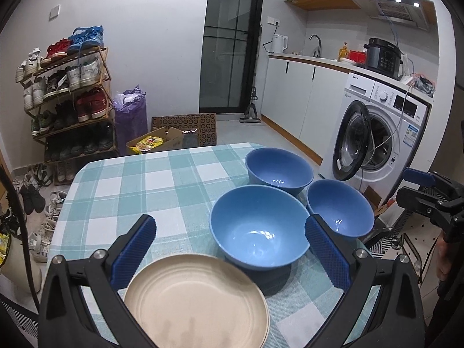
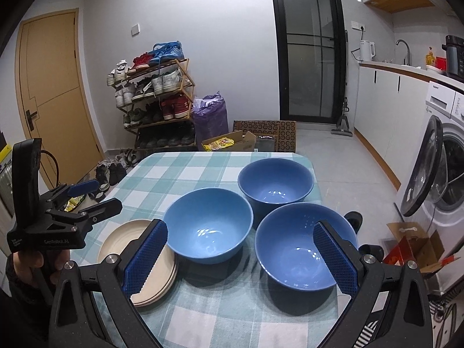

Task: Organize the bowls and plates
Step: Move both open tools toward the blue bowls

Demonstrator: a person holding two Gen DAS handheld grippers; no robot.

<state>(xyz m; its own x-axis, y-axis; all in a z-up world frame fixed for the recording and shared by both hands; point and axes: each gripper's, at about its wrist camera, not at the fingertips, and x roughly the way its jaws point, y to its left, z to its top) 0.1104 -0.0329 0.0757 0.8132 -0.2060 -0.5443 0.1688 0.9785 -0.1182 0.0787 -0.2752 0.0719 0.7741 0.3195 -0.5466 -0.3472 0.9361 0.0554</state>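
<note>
Three blue bowls stand upright and empty on the checked tablecloth (image 1: 139,191): a middle bowl (image 1: 258,232) (image 2: 208,226), a far bowl (image 1: 278,171) (image 2: 275,182) and a right bowl (image 1: 339,206) (image 2: 301,249). A stack of cream plates (image 1: 197,298) (image 2: 119,240) lies at the near left. My left gripper (image 1: 230,229) hovers open above the plates, holding nothing; the right wrist view shows it (image 2: 97,197) held in a hand. My right gripper (image 2: 240,237) is open between the middle and right bowls, and it shows at the table's right side (image 1: 410,187).
A washing machine (image 1: 377,133) (image 2: 440,174) with its door open stands right of the table. A shoe rack (image 2: 156,98), a purple bag (image 2: 210,116) and a cardboard box (image 2: 229,142) sit beyond the far edge. The left half of the cloth (image 2: 162,174) carries no dishes.
</note>
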